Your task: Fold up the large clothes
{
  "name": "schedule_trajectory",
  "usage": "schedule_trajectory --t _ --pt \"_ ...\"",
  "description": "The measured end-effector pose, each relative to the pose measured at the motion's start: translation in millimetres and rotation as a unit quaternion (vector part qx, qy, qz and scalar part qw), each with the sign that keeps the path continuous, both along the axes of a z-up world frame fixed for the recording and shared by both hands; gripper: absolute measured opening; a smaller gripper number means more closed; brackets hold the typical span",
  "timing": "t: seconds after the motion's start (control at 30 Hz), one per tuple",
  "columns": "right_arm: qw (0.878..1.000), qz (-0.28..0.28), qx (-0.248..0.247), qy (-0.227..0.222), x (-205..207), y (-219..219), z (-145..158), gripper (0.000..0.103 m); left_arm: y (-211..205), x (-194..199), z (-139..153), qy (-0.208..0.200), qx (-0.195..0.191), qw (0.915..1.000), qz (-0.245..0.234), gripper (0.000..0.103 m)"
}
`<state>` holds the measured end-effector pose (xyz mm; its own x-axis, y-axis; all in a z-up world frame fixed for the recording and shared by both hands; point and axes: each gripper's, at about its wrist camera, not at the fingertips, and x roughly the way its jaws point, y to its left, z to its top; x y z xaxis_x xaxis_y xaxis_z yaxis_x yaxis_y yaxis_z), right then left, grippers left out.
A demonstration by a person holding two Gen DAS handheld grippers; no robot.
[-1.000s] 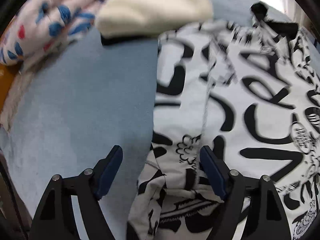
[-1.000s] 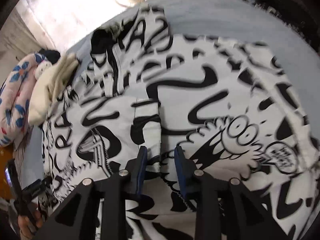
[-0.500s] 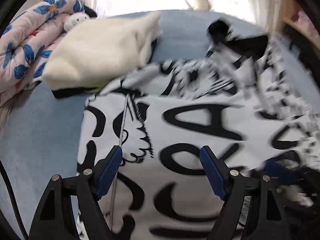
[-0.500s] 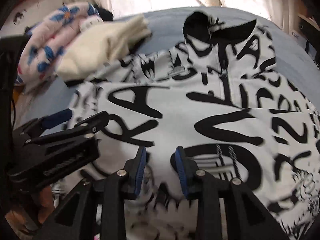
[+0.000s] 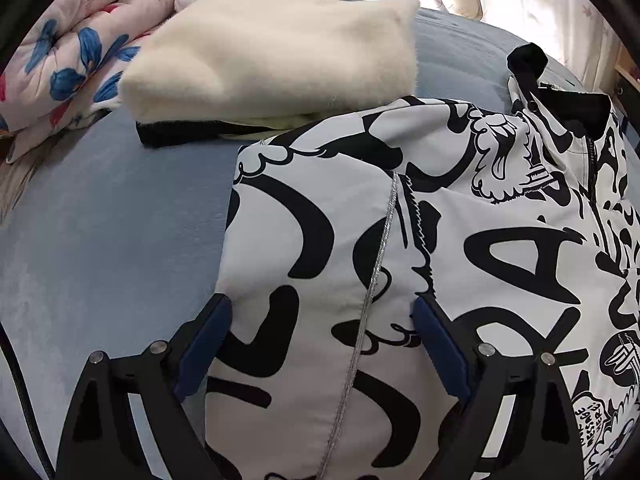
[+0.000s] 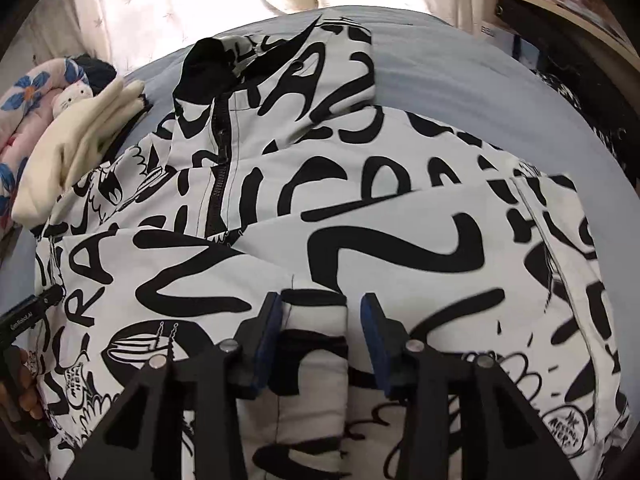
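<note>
Graffiti-print jacket point(image 6: 360, 216) lies zipped on the blue bed point(image 5: 100, 232), collar point(image 6: 204, 68) at the far end, long axis running away from both tools. Left hand-held gripper point(image 5: 320, 340) gapes wide over the folded-in sleeve point(image 5: 320, 248). Right hand-held gripper point(image 6: 320, 340) straddles a cuff point(image 6: 314, 344), jaws parted, not pinching. Cream fleece point(image 5: 272, 52) touches the jacket's shoulder. Print mostly illegible; tool reads roughly "GenRobot.AI".

- Daylight came through the curtains point(image 6: 168, 4) at the top and blew them out to white.
- The jacket point(image 5: 460, 240) was evenly lit and sharp in the left view; the right view blurred slightly toward its right side.
- Fisheye bending and black corners ringed both views.
</note>
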<state>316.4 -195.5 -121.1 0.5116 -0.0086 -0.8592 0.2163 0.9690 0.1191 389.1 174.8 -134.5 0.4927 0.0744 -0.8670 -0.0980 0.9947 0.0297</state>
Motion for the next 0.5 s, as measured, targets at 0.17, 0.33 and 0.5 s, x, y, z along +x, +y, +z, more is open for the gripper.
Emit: schedule_trajectory --t 0.17,0.33,0.5 --pt "1.000 -0.013 0.020 0.007 -8 -2 7 0.041 -8 -15 14 0.003 -0.014 0.9998 -0.011 0.092" --pt "0.999 -0.016 0.041 0.009 -18 -2 19 0.041 -20 -39 41 -0.018 -0.015 0.9992 -0.033 0.092" --pt "0.999 -0.011 0.037 -0.004 -36 3 40 0.041 -30 -61 68 -0.031 -0.019 0.9981 -0.049 0.092"
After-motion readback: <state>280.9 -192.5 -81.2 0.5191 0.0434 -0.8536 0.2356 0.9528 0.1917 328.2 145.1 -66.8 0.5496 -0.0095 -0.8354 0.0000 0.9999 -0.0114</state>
